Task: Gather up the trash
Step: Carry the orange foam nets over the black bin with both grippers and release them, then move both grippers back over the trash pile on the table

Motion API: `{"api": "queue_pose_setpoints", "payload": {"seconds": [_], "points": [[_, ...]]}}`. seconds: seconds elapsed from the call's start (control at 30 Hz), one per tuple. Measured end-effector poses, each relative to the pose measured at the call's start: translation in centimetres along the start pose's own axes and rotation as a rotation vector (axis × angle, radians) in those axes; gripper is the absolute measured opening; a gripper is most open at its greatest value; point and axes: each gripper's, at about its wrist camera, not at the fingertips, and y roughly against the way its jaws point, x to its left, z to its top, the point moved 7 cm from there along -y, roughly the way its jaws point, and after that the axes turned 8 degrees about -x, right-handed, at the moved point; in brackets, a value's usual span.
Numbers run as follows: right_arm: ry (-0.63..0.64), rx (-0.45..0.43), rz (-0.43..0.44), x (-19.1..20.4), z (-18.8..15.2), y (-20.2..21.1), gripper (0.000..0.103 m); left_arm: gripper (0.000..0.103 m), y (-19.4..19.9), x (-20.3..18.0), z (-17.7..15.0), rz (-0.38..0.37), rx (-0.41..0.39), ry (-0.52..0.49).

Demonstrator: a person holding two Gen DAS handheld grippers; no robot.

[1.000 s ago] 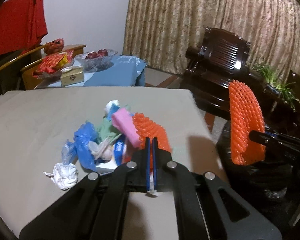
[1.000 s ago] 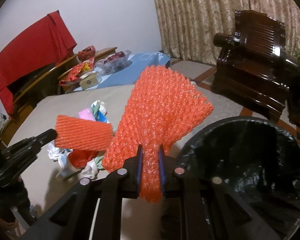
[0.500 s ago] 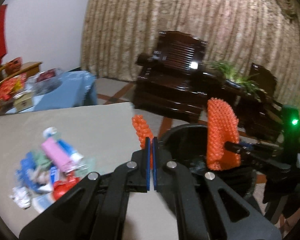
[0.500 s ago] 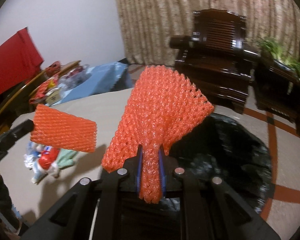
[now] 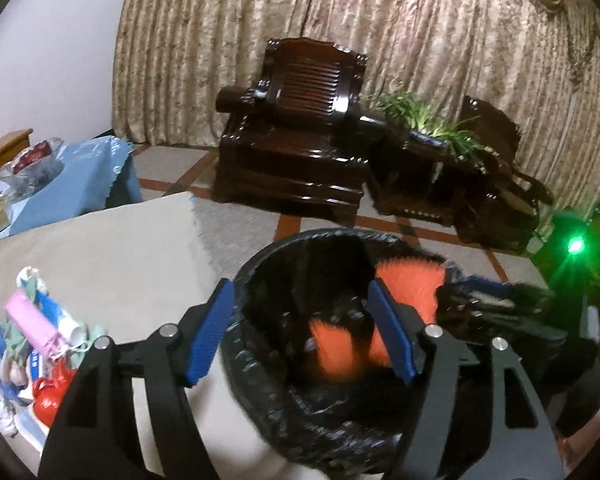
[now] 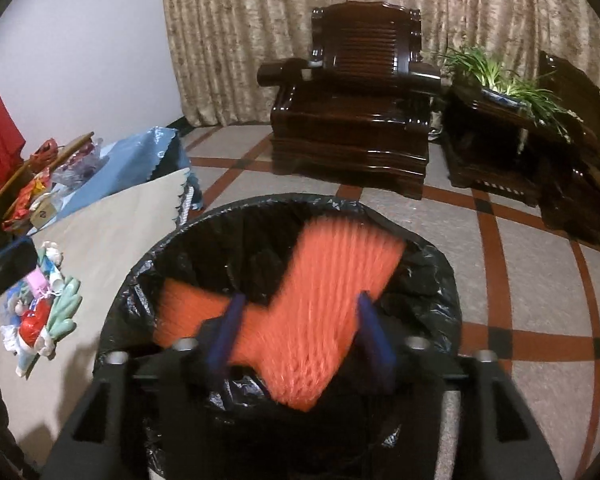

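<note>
Left wrist view first: my left gripper (image 5: 300, 328) hangs over the bin (image 5: 260, 400) with its blue pads spread wide and nothing between them, and a small orange foam net (image 5: 332, 348) sits blurred in the open gap below, inside the black liner as far as I can judge. A second, larger orange foam net (image 5: 410, 292) shows beyond my right-hand pad, next to the right gripper (image 5: 480, 300), whose fingers are too dark and smeared here to read. The trash pile (image 5: 40, 344) lies on the beige tablecloth (image 5: 120, 248) to my left, well apart from the bin. My worry here is the liner: its rim looks loose and crumpled, and if I swing back toward the table low, a finger could hook the plastic and drag it off the bin or tip it. Right wrist view: my right gripper (image 6: 300, 332) is also spread apart, with the large net (image 6: 324, 304) streaked by motion between and past the pads, seemingly loose over the bin's mouth (image 6: 420, 272), though I cannot tell whether it touches a pad. The smaller net (image 6: 188, 312) lies lower left inside. Foam this light could cling to a rubber pad or drape on the rim and slide out to the tiled floor (image 6: 520, 280). The remaining pile (image 6: 40, 312) is bunched and tangled, so a careless pinch may lift several pieces and shed some on the way.
</note>
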Motion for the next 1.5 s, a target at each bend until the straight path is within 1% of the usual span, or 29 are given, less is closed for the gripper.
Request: {"api": "queue_pose_setpoints", "payload": {"seconds": [0.03, 0.1, 0.17, 0.27, 0.47, 0.57, 0.63, 0.77, 0.8, 0.93, 1.1, 1.3, 1.5], "points": [[0.003, -0.005, -0.001, 0.2, 0.2, 0.1, 0.087, 0.076, 0.2, 0.7, -0.3, 0.026, 0.001, 0.003], [0.014, -0.022, 0.003, 0.8, 0.4, 0.3, 0.098, 0.087, 1.1, 2.2, -0.8, 0.065, 0.000, 0.015], [0.026, -0.032, 0.029, 2.2, 0.6, 0.5, 0.097, 0.091, 2.1, 3.8, -1.4, 0.113, 0.000, 0.026], [0.034, -0.034, 0.087, 4.4, 0.6, 0.6, 0.097, 0.091, 4.2, 6.8, -2.4, 0.192, 0.007, 0.036], [0.069, -0.038, 0.223, 11.0, 0.1, 0.7, 0.097, 0.091, 9.8, 13.5, -4.6, 0.390, -0.010, 0.066], [0.094, -0.029, 0.299, 14.9, -0.3, 0.7, 0.097, 0.091, 12.2, 16.5, -5.6, 0.473, -0.011, 0.096], [0.120, -0.032, 0.334, 17.1, -0.4, 0.8, 0.097, 0.091, 13.6, 18.4, -6.5, 0.523, -0.003, 0.112], [0.179, -0.036, 0.398, 21.6, -1.1, 0.7, 0.097, 0.091, 15.5, 21.2, -8.3, 0.588, 0.017, 0.145], [0.193, -0.029, 0.413, 22.8, -1.4, 0.5, 0.097, 0.091, 15.7, 21.6, -8.6, 0.599, 0.020, 0.148], [0.232, -0.020, 0.444, 25.8, -2.4, -0.3, 0.097, 0.091, 16.6, 23.3, -9.8, 0.635, 0.024, 0.167], [0.279, -0.011, 0.455, 28.4, -3.8, -1.5, 0.097, 0.091, 16.4, 24.6, -11.1, 0.635, 0.036, 0.175], [0.299, -0.002, 0.449, 28.9, -4.5, -2.1, 0.097, 0.091, 14.6, 24.9, -12.9, 0.597, 0.070, 0.208], [0.291, -0.005, 0.428, 28.2, -4.2, -2.4, 0.097, 0.091, 12.4, 24.0, -13.1, 0.562, 0.080, 0.197]]}}
